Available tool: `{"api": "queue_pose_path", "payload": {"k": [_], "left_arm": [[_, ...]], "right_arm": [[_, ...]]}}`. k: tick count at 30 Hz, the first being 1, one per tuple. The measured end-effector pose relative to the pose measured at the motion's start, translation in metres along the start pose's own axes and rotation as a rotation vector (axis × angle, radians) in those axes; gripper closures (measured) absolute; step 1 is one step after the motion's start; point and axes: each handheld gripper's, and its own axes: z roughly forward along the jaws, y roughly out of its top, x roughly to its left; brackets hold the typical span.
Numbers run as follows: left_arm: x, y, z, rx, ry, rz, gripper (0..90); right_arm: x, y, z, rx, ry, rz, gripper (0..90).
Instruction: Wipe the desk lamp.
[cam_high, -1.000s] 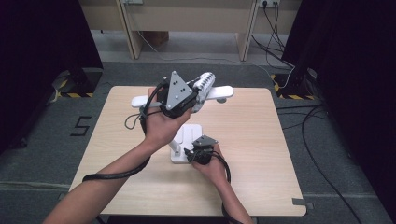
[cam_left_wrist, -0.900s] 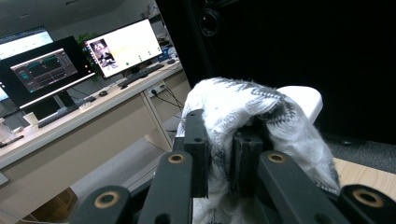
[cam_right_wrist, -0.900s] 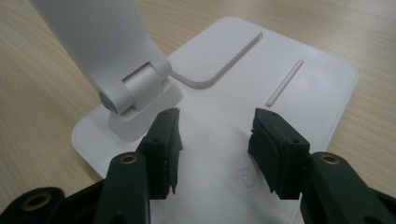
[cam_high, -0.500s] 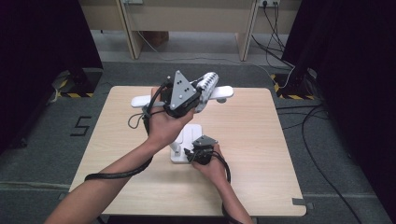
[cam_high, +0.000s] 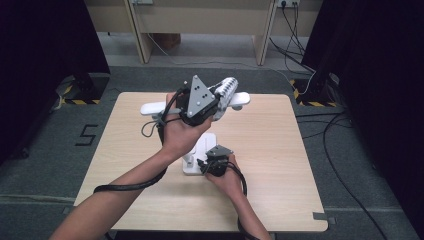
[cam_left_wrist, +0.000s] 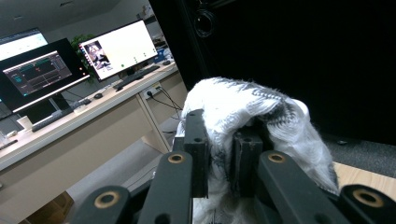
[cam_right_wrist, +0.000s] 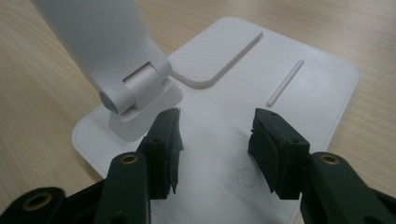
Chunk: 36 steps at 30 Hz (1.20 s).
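Wooden table (cam_high: 280, 165). White lamp: base (cam_right_wrist: 280, 84) flat under right gripper (cam_right_wrist: 215, 140), jaws apart, pads pressing down on it. Left gripper (cam_left_wrist: 219, 154) raised above the lamp's bar, jaws pinching white-grey cloth (cam_left_wrist: 261, 112) draped over them.

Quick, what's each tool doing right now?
Left tool: shut on the white cloth.
Right tool: open, on the lamp base.

Left gripper (cam_high: 216, 100) raised at twelve o'clock on an outstretched forearm, fingers (cam_left_wrist: 198, 140) clamped close together on something. Right gripper (cam_high: 210, 161) held low near the table's middle, pointing toward eleven o'clock, fingers (cam_right_wrist: 163, 140) spread apart, gripping nothing.
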Motion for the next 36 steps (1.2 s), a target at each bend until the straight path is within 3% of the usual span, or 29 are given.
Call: {"api": "queue_pose_path", "payload": {"k": [36], "left_arm": [[-0.013, 0.011, 0.012, -0.003, -0.021, 0.012, 79.6]], "right_arm": [[0.001, 0.000, 0.000, 0.001, -0.001, -0.006, 52.7]]}}
